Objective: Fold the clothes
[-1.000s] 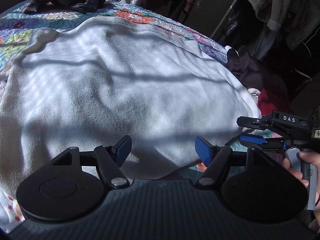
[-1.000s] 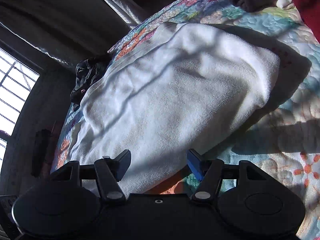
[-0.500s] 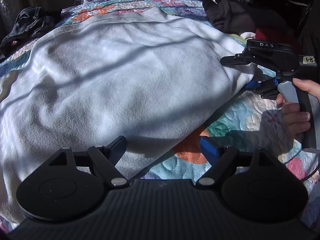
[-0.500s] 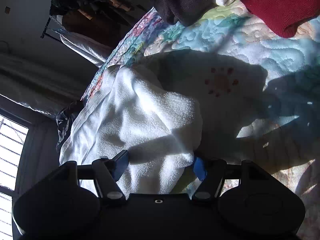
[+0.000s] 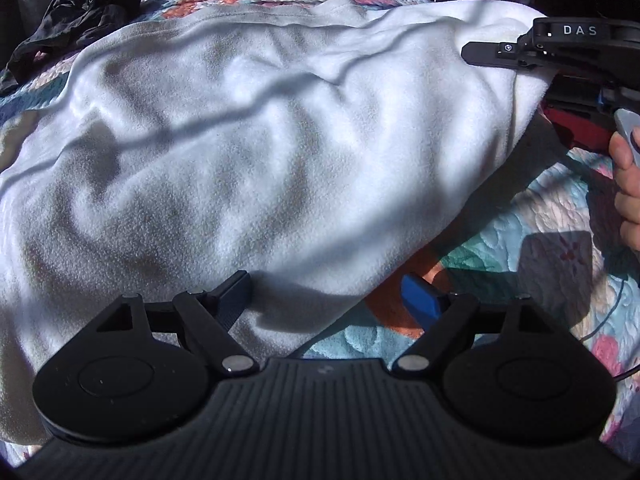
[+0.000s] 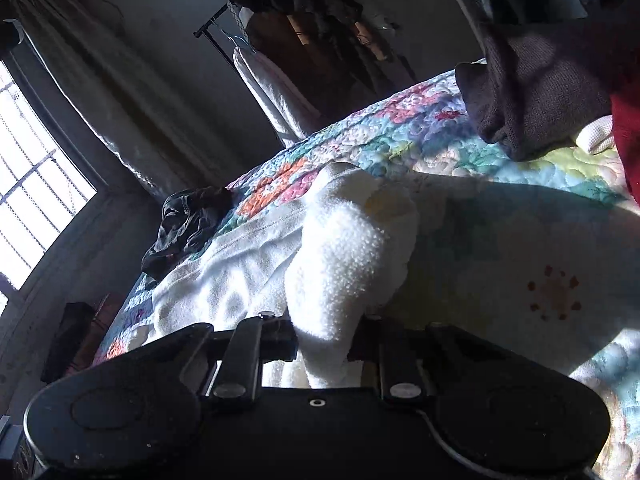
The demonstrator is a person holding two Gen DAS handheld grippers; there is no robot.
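Note:
A white fleece garment (image 5: 256, 152) lies spread over a floral quilt (image 5: 532, 224) on a bed. My left gripper (image 5: 328, 300) is open, its fingers straddling the garment's near edge. In the left wrist view my right gripper (image 5: 520, 56) sits at the far right, held by a hand (image 5: 628, 184), with the garment's right corner raised in it. In the right wrist view my right gripper (image 6: 324, 340) is shut on a bunched fold of the white fleece (image 6: 344, 248), which stands up between its fingers.
A dark crumpled garment (image 5: 68, 24) lies at the far left of the bed. A dark brown knit (image 6: 536, 92) and a red garment (image 6: 628, 136) lie at the right. A clothes rack (image 6: 304, 16) and a curtained window (image 6: 36, 184) stand beyond the bed.
My right gripper went from open around the garment's corner to shut on it, and lifted that corner. My left gripper moved closer to the near edge and stayed open.

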